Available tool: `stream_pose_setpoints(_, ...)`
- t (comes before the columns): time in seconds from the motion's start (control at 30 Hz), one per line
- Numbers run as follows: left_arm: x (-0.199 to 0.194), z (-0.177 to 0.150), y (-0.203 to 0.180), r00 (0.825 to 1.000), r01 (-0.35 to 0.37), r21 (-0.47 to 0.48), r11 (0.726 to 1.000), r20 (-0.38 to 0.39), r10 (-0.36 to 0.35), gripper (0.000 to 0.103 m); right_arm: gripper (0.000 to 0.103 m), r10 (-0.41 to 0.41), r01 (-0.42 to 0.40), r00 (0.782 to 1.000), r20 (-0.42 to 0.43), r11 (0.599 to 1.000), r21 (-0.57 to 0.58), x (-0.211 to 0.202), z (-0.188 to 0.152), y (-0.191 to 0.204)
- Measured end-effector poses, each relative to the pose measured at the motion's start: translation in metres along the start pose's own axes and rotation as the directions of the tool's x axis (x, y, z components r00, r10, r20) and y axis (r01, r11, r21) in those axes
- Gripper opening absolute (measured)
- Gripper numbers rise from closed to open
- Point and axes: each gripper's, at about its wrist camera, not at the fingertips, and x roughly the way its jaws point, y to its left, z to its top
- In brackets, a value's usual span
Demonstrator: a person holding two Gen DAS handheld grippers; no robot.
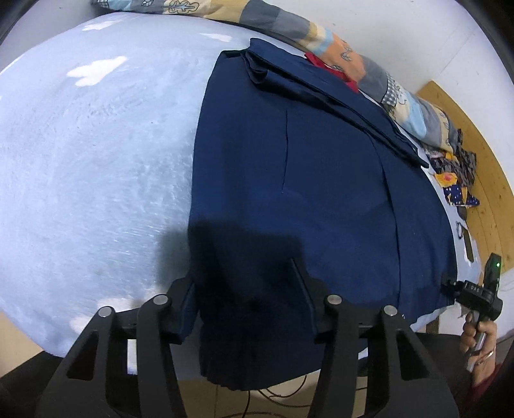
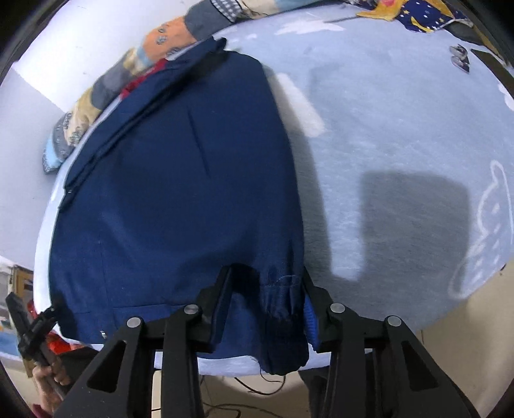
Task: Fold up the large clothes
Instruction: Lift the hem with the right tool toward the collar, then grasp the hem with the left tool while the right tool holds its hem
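A large navy-blue garment lies spread flat on the pale blue bed, its near edge hanging over the bed's front edge. It also shows in the right wrist view. My left gripper is open, its jaws standing either side of the garment's near left corner. My right gripper is open too, its jaws either side of the garment's near right corner, where a stitched hem bunches. The right gripper shows in the left wrist view, and the left gripper in the right wrist view.
A patchwork quilt lies rolled along the wall behind the garment, with a red item beside it. Patterned clothes lie at the bed's far end. The bed sheet stretches left. Cables lie on the floor below.
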Motion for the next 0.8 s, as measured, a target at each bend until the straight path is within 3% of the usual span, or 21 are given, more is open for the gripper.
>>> stream_pose_setpoints(0.03,0.002,-0.001,-0.004,1.000,0.014,0.018,1.000,0.000,-0.014,0.073,0.043,0.003,-0.003,1.000,-0.005,1.000,-0.015,0.000,-0.001,0.002)
stream_pose_setpoints(0.07,0.004,-0.002,-0.008,1.000,0.024,0.036,0.999,-0.003,-0.023,0.087,0.035,0.007,-0.007,1.000,-0.008,0.999,-0.038,0.002,-0.002,0.008)
stream_pose_setpoints(0.1,0.006,-0.004,-0.017,1.000,0.016,0.072,0.997,-0.004,-0.016,0.088,0.023,-0.004,0.004,1.000,-0.004,0.997,-0.072,0.003,-0.003,0.014)
stream_pose_setpoints(0.13,0.008,-0.005,-0.024,1.000,-0.019,0.110,0.994,0.006,0.019,0.088,0.018,-0.018,0.018,1.000,0.004,0.995,-0.093,0.002,-0.004,0.019)
stream_pose_setpoints(0.2,0.005,-0.009,-0.032,0.996,-0.075,0.160,0.984,0.055,0.067,0.067,0.014,-0.017,0.019,1.000,0.020,0.995,-0.095,-0.001,-0.005,0.021)
stream_pose_setpoints(0.23,0.002,-0.010,-0.035,0.993,-0.096,0.172,0.980,0.084,0.083,0.041,0.014,-0.006,0.008,1.000,0.029,0.996,-0.092,-0.004,-0.004,0.023)
stream_pose_setpoints(0.3,-0.008,-0.008,-0.032,0.989,-0.101,0.163,0.981,0.125,0.081,0.022,0.013,0.030,-0.024,0.998,0.063,0.995,-0.097,-0.013,-0.006,0.026)
stream_pose_setpoints(0.5,-0.003,-0.010,-0.025,0.991,-0.094,0.126,0.988,0.111,0.080,0.025,0.018,-0.030,0.032,0.999,0.040,0.998,-0.058,0.000,-0.001,0.024)
stream_pose_setpoints(0.6,0.002,-0.012,-0.025,0.991,-0.070,0.095,0.993,0.123,0.058,0.033,0.020,-0.015,0.016,1.000,0.026,0.999,-0.039,0.006,0.000,0.023)
stream_pose_setpoints(0.67,0.005,-0.012,-0.028,0.992,-0.041,0.090,0.995,0.124,0.030,0.050,0.020,-0.009,0.010,0.999,0.035,1.000,-0.028,0.008,-0.001,0.020)
stream_pose_setpoints(0.7,0.007,-0.012,-0.034,0.993,-0.048,0.125,0.991,0.117,0.033,0.055,0.020,-0.006,0.007,0.999,0.044,1.000,-0.024,0.008,-0.002,0.018)
stream_pose_setpoints(0.77,0.012,-0.013,-0.049,0.992,-0.090,0.213,0.973,0.101,0.070,0.076,0.021,0.004,-0.003,0.998,0.067,1.000,-0.016,0.008,-0.005,0.017)
stream_pose_setpoints(0.8,0.015,-0.017,-0.056,0.990,-0.122,0.255,0.959,0.101,0.099,0.080,0.021,0.008,-0.007,0.997,0.076,1.000,-0.005,0.008,-0.007,0.016)
